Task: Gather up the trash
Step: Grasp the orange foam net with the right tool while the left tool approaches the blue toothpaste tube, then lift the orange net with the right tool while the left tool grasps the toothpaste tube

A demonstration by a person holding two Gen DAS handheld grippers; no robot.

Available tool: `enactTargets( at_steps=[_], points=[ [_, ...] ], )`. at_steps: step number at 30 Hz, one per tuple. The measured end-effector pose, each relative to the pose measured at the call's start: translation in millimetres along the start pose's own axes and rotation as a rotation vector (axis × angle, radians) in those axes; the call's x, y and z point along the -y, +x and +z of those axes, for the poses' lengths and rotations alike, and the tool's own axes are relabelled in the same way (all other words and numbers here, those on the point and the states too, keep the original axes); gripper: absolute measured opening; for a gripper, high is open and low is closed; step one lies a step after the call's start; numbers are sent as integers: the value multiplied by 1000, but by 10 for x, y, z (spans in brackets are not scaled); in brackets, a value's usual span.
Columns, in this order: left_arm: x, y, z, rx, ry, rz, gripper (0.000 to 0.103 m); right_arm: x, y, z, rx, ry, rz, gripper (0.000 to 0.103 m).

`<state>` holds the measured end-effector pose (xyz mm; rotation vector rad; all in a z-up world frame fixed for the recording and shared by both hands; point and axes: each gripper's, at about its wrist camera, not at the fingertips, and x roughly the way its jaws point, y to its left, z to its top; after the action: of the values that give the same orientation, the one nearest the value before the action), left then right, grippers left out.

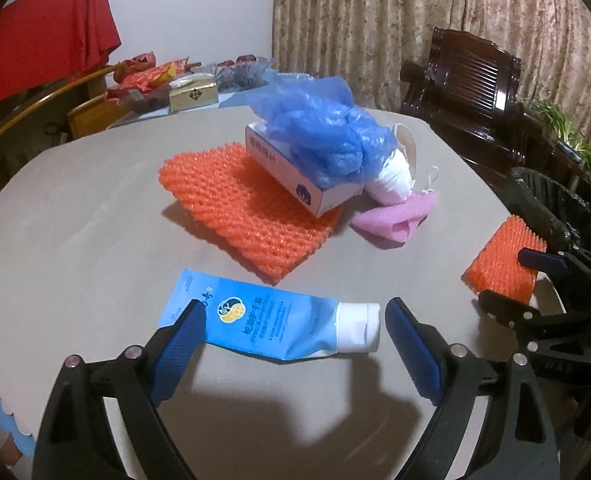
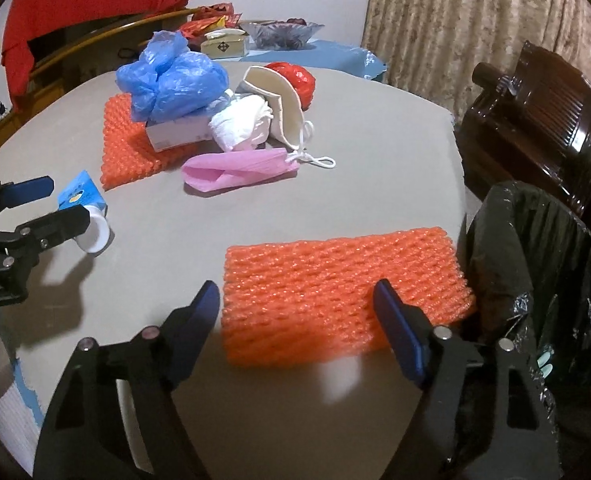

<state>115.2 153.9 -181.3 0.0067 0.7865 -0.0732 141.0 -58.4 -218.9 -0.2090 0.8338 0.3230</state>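
Jaws agape, your left gripper (image 1: pixel 291 334) straddled the blue tube (image 1: pixel 271 326), right gripper (image 2: pixel 295 312) the foam net (image 2: pixel 335 292); all trash remained outside the bin (image 2: pixel 535 280).

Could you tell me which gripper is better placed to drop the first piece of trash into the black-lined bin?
Probably the right gripper: its open jaws straddle the small orange foam net, which lies right beside the bin. The left gripper straddles the blue tube, farther from it.
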Motion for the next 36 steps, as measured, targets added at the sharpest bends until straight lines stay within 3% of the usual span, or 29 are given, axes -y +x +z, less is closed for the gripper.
enactTargets(
  at_steps=[6, 10, 13, 20, 26, 28, 29, 36],
  points=[
    [19, 31, -14, -9, -4, -3, 88, -37, -6, -13, 22, -23, -36, 58],
    [36, 7, -11, -3, -7, -10, 88, -1, -22, -9, 30, -10, -54, 33],
    [50, -5, -3, 0, -9, -12, 88, 87, -38, 25, 33, 25, -38, 20],
    [140, 37, -34, -22, -2, -8, 81, 112, -57, 60, 25, 59, -4, 19],
    [220, 139, -49, -34, 12, 1, 61, 93, -43, 52, 23, 59, 4, 20],
    [244, 135, -39, -25, 24, -27, 43, 89, -43, 53, 24, 56, 5, 20],
    [253, 124, -28, -21, 30, -48, 40, 82, -39, 44, 24, 54, 4, 21],
    [70, 64, -49, -38, -8, -77, 39, 78, -32, 47, 24, 56, 8, 22]
  ],
)
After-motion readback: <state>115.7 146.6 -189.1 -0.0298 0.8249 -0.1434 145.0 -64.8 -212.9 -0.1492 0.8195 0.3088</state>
